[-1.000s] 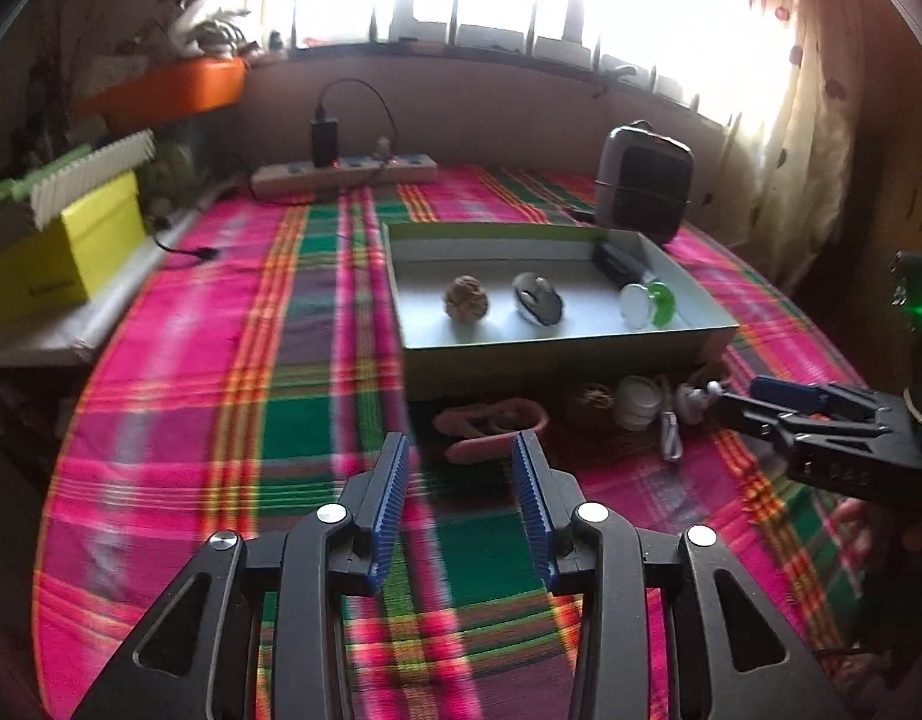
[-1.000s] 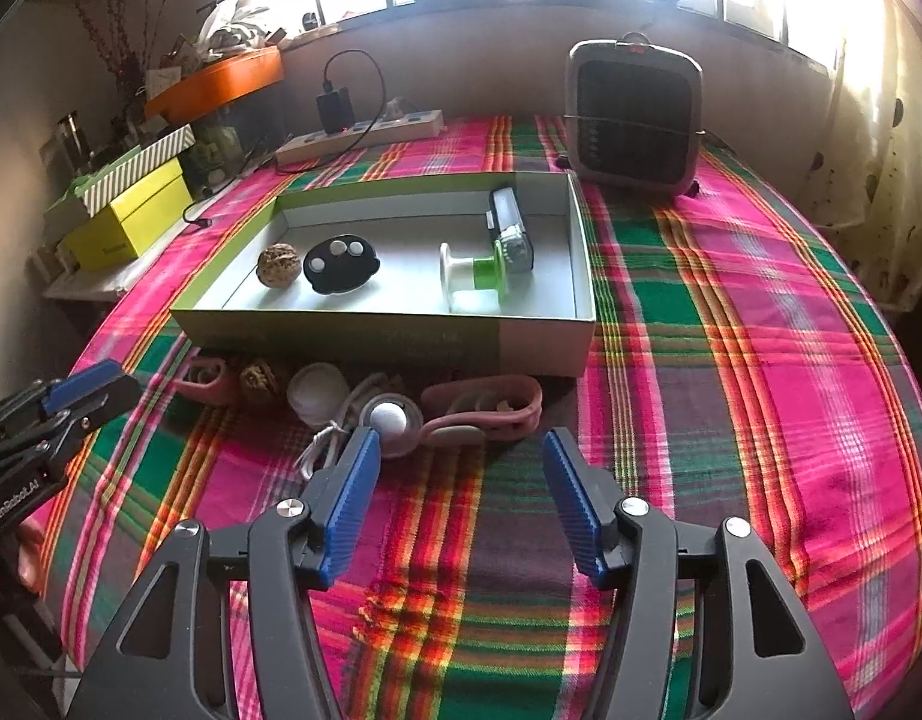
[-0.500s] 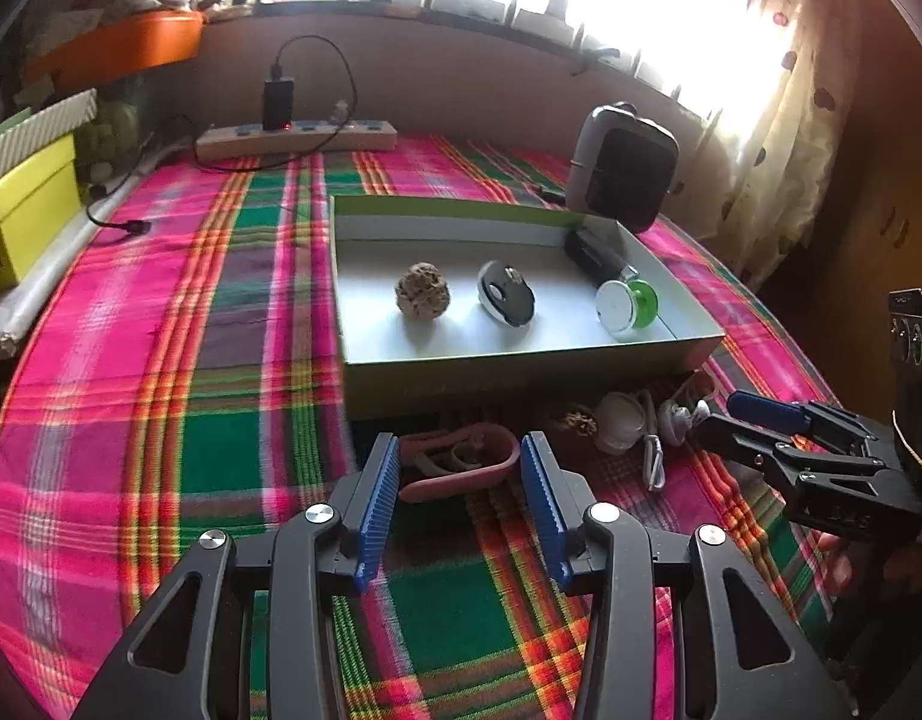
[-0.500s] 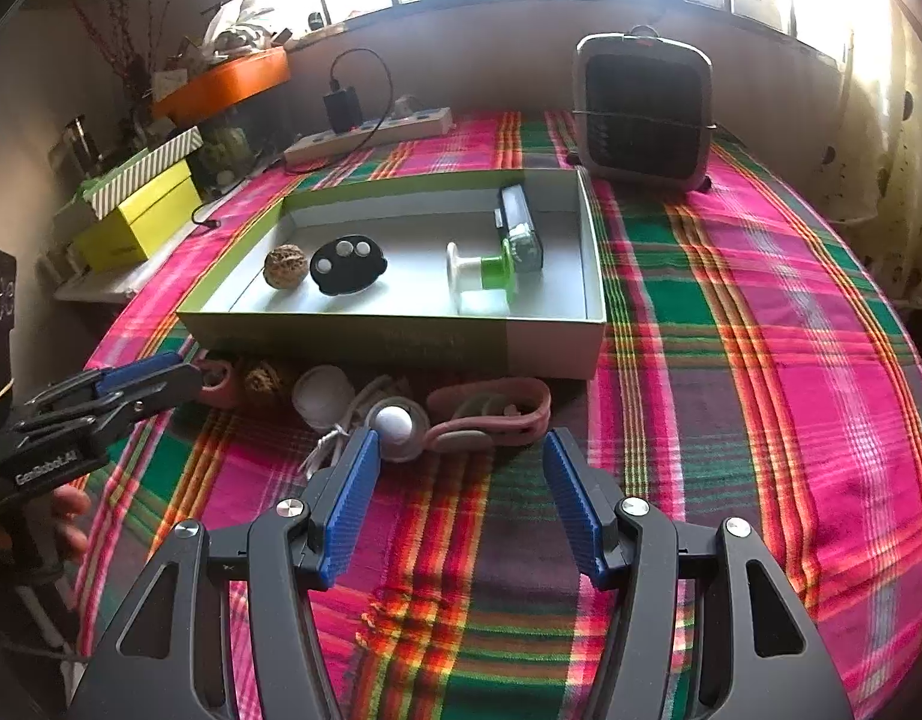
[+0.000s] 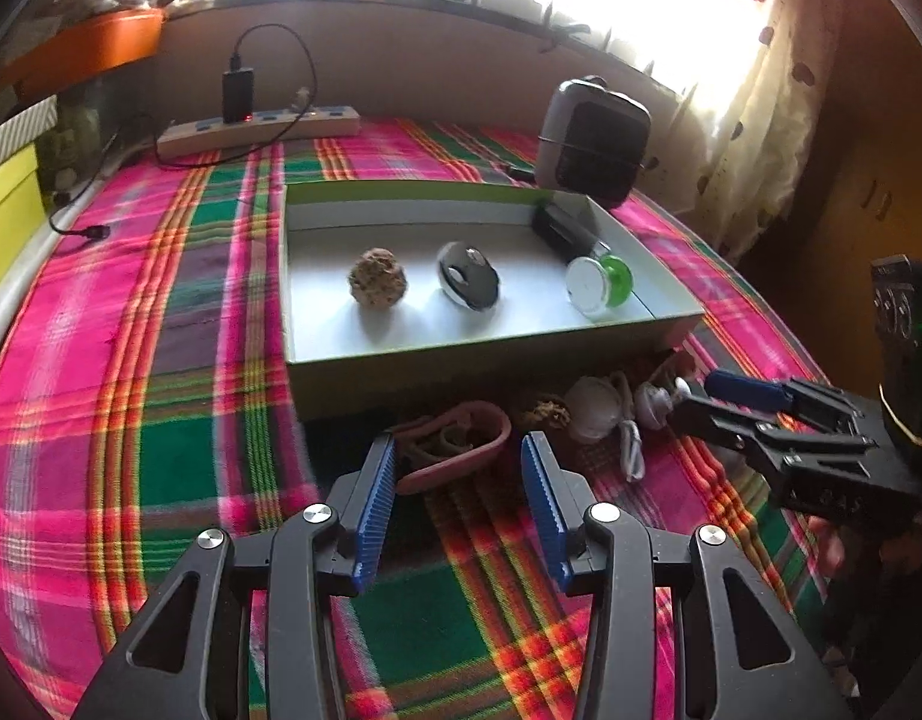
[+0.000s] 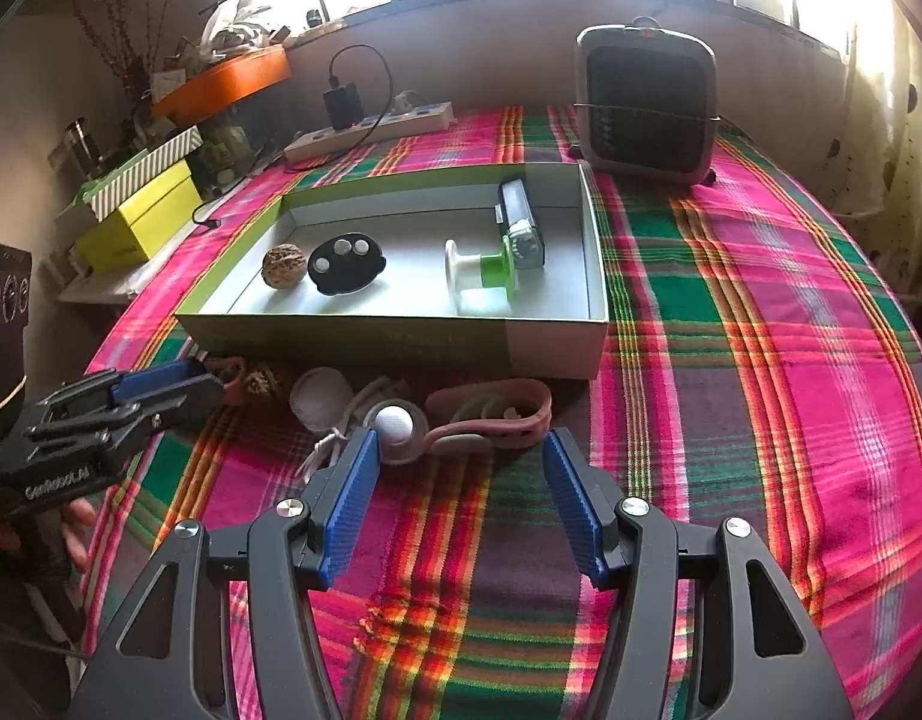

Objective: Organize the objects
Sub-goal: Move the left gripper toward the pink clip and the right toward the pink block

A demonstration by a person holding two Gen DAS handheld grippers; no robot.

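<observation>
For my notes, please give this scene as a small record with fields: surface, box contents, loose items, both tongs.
surface: plaid tablecloth
box contents: walnut, black remote, green-white spool, dark device
loose in front of box: pink strap, white round items, a cord
left tongs: open, pink strap just ahead, not gripped
right tongs: open, empty
</observation>
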